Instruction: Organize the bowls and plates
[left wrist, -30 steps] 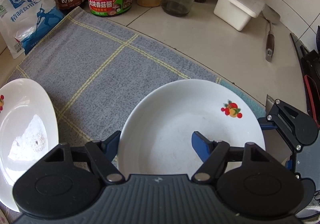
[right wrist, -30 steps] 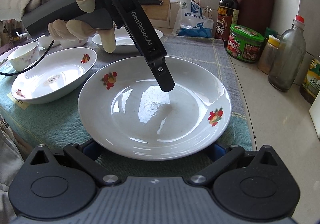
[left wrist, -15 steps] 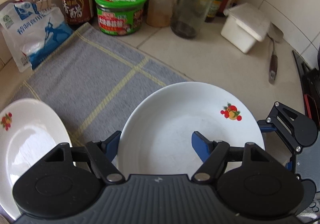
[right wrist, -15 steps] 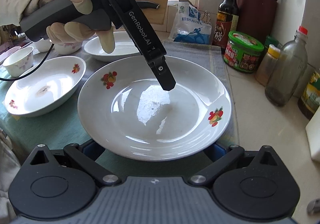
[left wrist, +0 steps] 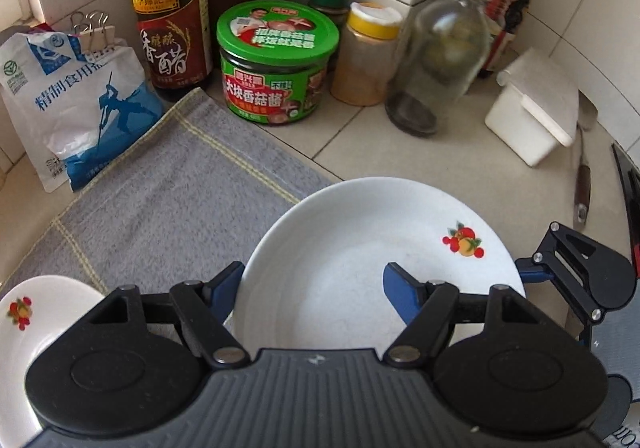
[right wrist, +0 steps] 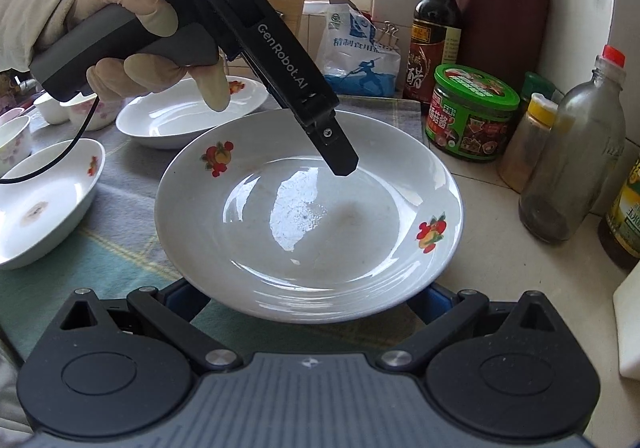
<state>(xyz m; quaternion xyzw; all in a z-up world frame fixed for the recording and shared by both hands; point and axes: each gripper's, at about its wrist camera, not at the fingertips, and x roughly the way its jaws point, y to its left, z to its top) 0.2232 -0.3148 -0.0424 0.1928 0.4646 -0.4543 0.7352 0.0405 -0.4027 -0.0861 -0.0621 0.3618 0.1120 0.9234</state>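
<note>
A white deep plate with red fruit prints (left wrist: 360,256) (right wrist: 320,216) is held in the air above the grey cloth. My left gripper (left wrist: 314,290) is shut on its rim, one blue finger inside the plate and one outside. My right gripper (right wrist: 308,300) sits under the plate's opposite rim with its fingers (right wrist: 184,298) spread wide beneath it, so it looks open; whether it touches the plate is hidden. The left gripper's finger also shows in the right wrist view (right wrist: 336,152), inside the plate. Two more white plates (right wrist: 188,112) (right wrist: 44,204) lie on the cloth.
Small bowls (right wrist: 12,140) stand at the far left. Along the wall stand a salt bag (left wrist: 76,104), a vinegar bottle (left wrist: 172,28), a green-lidded jar (left wrist: 276,64), a spice shaker (left wrist: 368,56), a glass bottle (left wrist: 440,56) and a white box (left wrist: 532,108). A spatula (left wrist: 582,184) lies right.
The plate has been lifted and carried toward the jars and bottles at the wall. Both grippers moved with it. The other plates have slid away to the left of the views.
</note>
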